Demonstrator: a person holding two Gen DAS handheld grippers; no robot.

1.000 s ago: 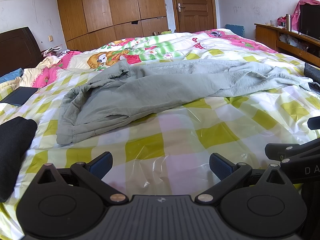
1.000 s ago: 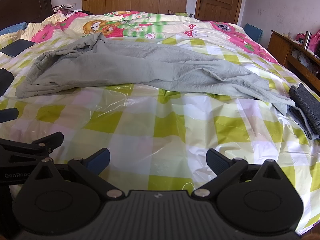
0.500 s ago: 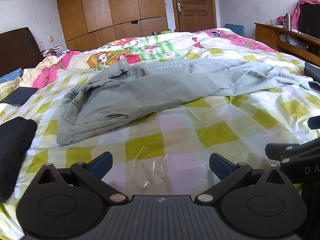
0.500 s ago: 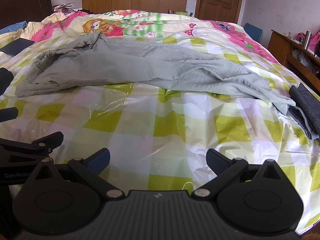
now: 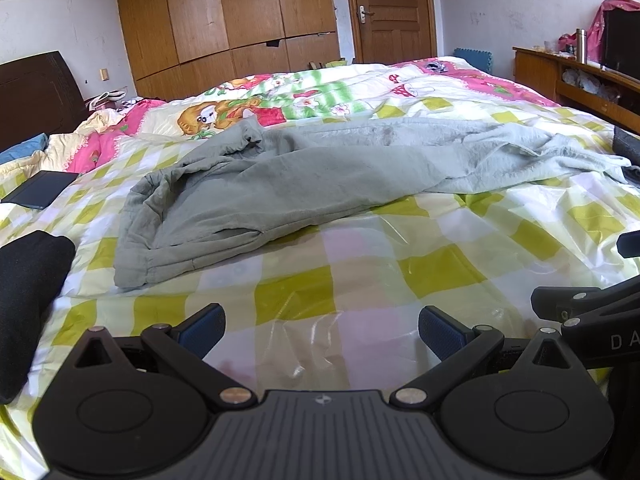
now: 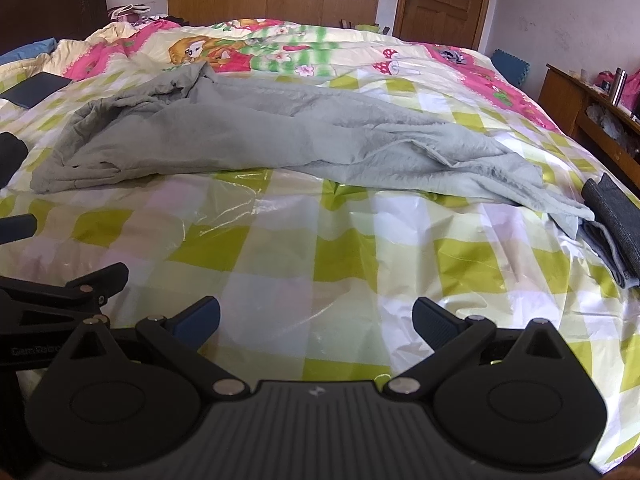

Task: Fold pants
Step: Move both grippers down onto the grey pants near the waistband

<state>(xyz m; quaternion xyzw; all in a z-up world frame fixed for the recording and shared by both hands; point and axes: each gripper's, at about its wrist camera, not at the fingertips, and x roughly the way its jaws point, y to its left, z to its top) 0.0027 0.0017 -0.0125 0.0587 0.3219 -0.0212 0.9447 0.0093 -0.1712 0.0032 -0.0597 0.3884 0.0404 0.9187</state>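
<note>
item 1: pants [image 5: 304, 184], grey-green, unfolded and rumpled, lying across the bed [image 5: 360, 280] from the left side to the right; waistband end at the left, near a black cloth [image 5: 28, 300]; leg ends at the right, touching a folded dark grey garment [image 6: 612, 228] (the tip of one leg lies over its edge).

item 2: left tongs [image 5: 320, 330], low over the near part of the bed, both blue-padded fingers [image 5: 202, 330] spread wide, nothing between them; well apart from the pants.

item 3: right tongs [image 6: 316, 320], beside the left pair, likewise spread wide and holding nothing; a stretch of bare bed cover lies between them and the pants.

item 4: bed cover, glossy plastic sheet [image 6: 280, 248] in yellow-green, white and pale pink checks, creased; a cartoon-print quilt [image 5: 280, 100] in pink and green lies behind the pants.

item 5: dark flat rectangle [image 5: 40, 190], on the bed at the far left; cannot tell what it is.

item 6: room: wooden wardrobe [image 5: 224, 20] and wooden door [image 5: 392, 12] on the far wall, dark headboard [image 5: 36, 96] at left, low wooden cabinet [image 5: 580, 76] at right.
</note>
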